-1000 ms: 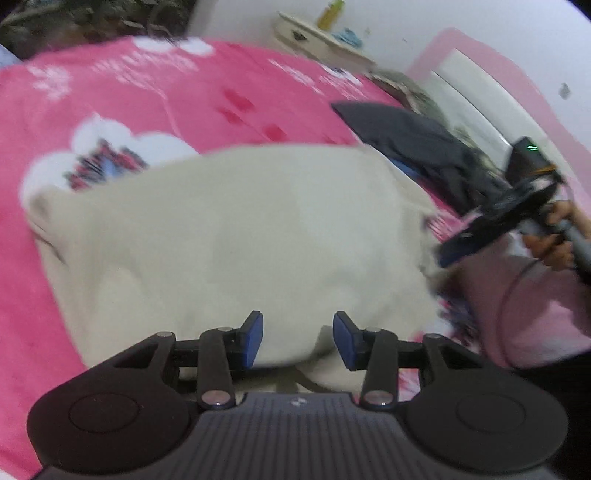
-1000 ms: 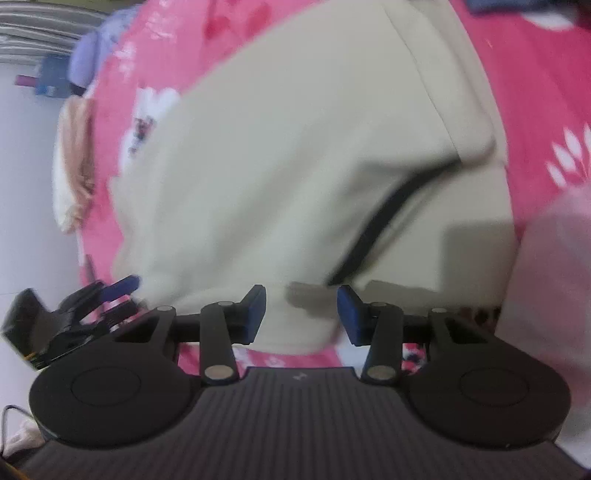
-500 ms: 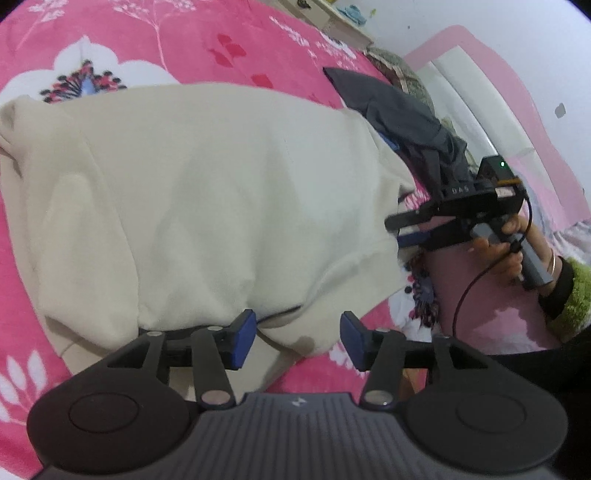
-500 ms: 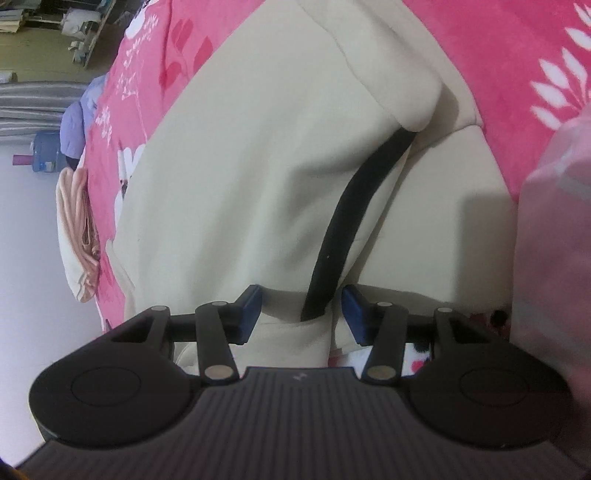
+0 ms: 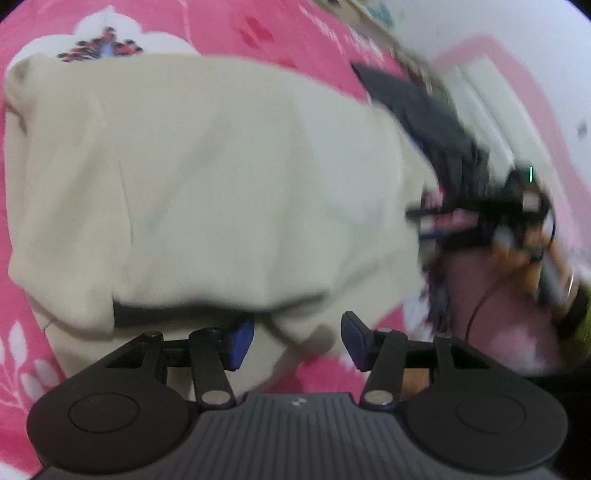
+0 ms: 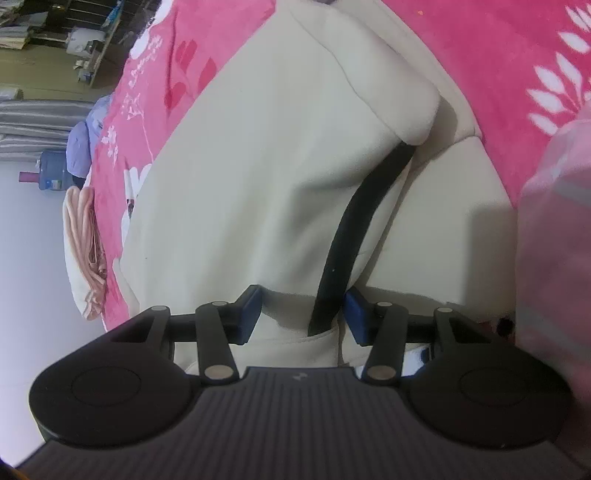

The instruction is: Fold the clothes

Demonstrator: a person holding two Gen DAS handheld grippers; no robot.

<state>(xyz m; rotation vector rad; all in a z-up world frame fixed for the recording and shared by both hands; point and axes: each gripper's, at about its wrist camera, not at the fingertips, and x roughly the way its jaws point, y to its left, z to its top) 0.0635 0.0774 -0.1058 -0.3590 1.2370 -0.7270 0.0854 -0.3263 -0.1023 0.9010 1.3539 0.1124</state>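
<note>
Cream garment (image 5: 229, 192) lies spread on the pink bed (image 5: 258, 33), long axis running from the near edge toward the far side. Both tongs spread, gripping nothing: left tongs (image 5: 297, 339) over the near hem, right tongs (image 6: 303, 314) straddling its black band (image 6: 354, 229). Right looks nearer to a pinch.

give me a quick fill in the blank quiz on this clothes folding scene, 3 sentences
1. The cream garment lies on a floral blanket whose main colour is ____.
2. The band running across the cream garment toward the right gripper is coloured ____.
3. The jaws of the left gripper stand ____, gripping nothing.

Missing words: pink; black; open
</note>
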